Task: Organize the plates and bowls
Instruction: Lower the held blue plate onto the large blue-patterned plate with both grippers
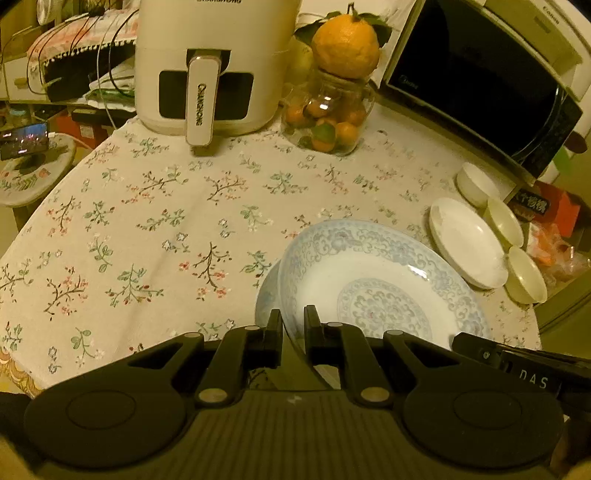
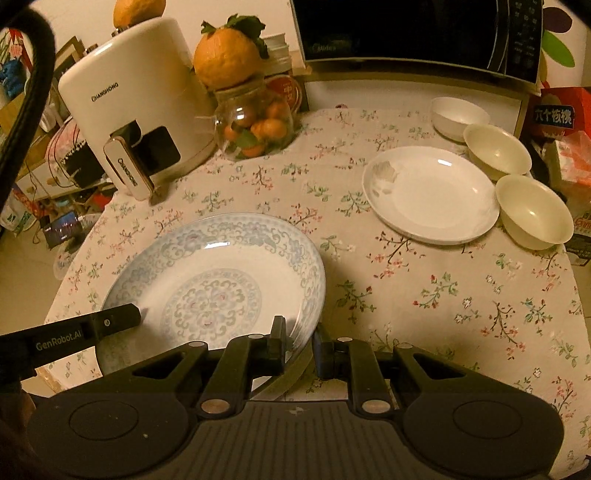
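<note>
A large blue-patterned plate (image 1: 376, 280) (image 2: 214, 273) hangs low over the floral tablecloth, held from two sides. My left gripper (image 1: 293, 325) is shut on its near-left rim. My right gripper (image 2: 300, 334) is shut on its near-right rim. Each gripper's fingers show in the other's view, clamped on the plate's edge. A plain white plate (image 1: 467, 242) (image 2: 430, 194) lies to the right. Beside it sit a white bowl (image 1: 476, 182) (image 2: 460, 116) and two cream bowls (image 1: 504, 221) (image 2: 496, 151) (image 1: 526, 275) (image 2: 533, 210).
An air fryer (image 1: 210, 66) (image 2: 129, 110) and a glass jar of small oranges (image 1: 328, 118) (image 2: 255, 123) with a big orange on top stand at the back. A microwave (image 1: 480, 81) (image 2: 417, 33) fills the back right. The table (image 2: 461, 314) drops off at left and right.
</note>
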The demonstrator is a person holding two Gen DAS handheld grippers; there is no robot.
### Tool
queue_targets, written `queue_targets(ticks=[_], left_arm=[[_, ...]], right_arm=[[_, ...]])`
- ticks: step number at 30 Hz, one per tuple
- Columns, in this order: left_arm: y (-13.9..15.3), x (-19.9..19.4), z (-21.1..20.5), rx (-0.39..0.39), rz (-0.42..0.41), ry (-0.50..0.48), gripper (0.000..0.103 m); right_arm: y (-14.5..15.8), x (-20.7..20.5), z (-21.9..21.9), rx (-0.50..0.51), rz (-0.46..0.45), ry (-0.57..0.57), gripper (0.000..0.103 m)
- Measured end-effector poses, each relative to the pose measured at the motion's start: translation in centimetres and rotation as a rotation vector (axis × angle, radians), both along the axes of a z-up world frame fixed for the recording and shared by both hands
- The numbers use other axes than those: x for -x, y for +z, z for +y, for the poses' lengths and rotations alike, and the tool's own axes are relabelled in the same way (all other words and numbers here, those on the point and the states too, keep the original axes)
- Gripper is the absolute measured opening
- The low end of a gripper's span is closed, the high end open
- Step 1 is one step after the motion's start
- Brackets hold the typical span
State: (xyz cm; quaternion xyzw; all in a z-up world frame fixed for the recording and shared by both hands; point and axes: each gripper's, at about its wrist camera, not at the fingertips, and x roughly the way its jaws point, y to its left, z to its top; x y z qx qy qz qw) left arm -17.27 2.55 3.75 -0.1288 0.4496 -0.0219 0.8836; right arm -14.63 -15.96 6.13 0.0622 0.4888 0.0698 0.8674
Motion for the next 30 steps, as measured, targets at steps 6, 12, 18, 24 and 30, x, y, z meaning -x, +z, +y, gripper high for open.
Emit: queue_targets(ticks=[6,12,18,24,30], left_arm=[[-0.6,0.1,0.0,-0.018,0.017,0.014,0.009],[-1.2,-0.1,-0.1,-0.037,0.031,0.023,0.009],[-1.6,-0.2,-0.3,-0.056,0.039,0.027,0.009],[-1.9,-0.3,-0.4,-0.07,0.044,0.027,0.009],[-1.9,-0.4,-0.7,-0.082,0.039,0.036,0.01]], right_arm=[[-0.9,0.0,0.6,0.005,0.032,0.003,0.016],[-1.5,-0.2,1.1,0.018,0.052,0.01,0.017],[-2.0,-0.3,1.5,0.036,0.067,0.01,0.017],[-2.3,-0.5,1.6,0.043,0.082,0.004,0.017],[-2.4,-0.6,1.8,0.05,0.083,0.005,0.017]])
